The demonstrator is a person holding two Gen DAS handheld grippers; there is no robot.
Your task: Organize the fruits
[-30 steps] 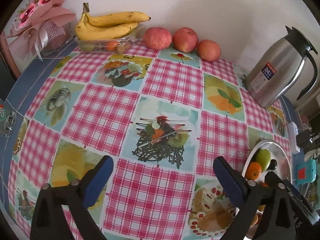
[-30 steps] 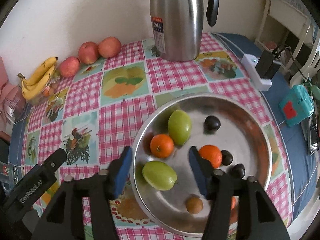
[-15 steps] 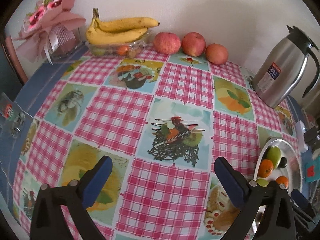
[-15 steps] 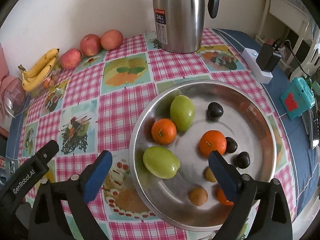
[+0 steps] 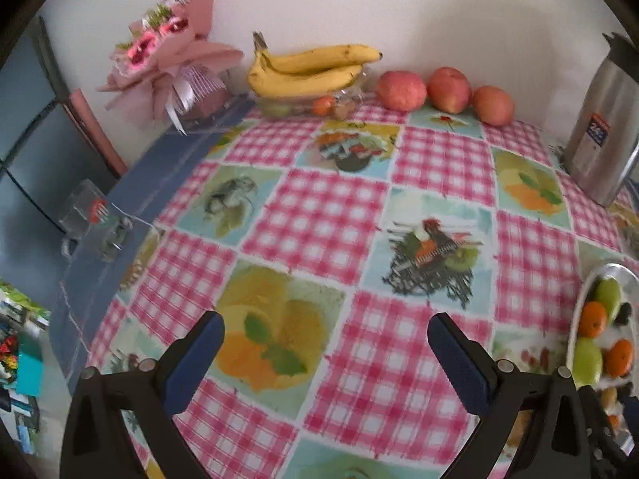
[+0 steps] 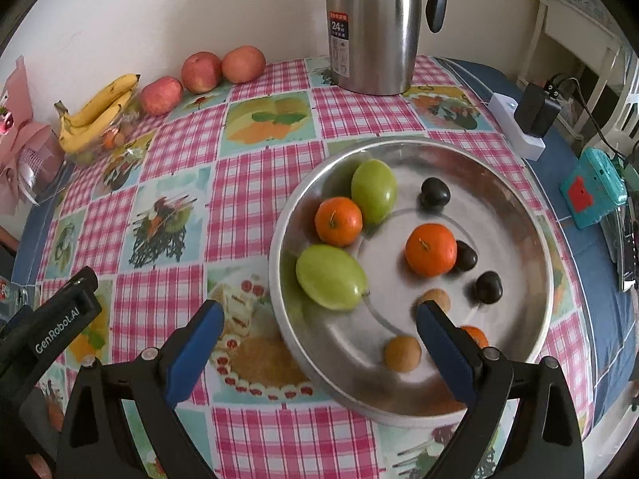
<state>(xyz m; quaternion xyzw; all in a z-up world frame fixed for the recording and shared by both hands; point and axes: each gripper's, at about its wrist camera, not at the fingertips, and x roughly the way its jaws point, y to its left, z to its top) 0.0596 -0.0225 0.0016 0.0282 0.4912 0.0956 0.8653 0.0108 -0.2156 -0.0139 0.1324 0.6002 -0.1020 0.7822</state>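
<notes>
A round metal tray (image 6: 515,199) holds two green fruits (image 6: 330,277), oranges (image 6: 430,249), dark plums (image 6: 435,194) and small brown fruits (image 6: 402,353). My right gripper (image 6: 319,337) is open and empty, hovering over the tray's near left rim. My left gripper (image 5: 325,355) is open and empty above the checked tablecloth; the tray's edge (image 5: 579,311) shows at its far right. Three red apples (image 5: 401,90) and bananas (image 5: 311,70) on a clear container lie along the back wall; they also show in the right wrist view (image 6: 201,72).
A steel thermos jug (image 6: 371,24) stands behind the tray. A pink bouquet (image 5: 167,64) sits at the back left. A power strip with a plug (image 6: 523,125) and a teal device (image 6: 591,193) lie right of the tray. A glass (image 5: 82,215) stands on the table's left edge.
My right gripper opened wide and drew back from the tray. My left gripper swung to the left, so the tray slid toward the right edge of its view.
</notes>
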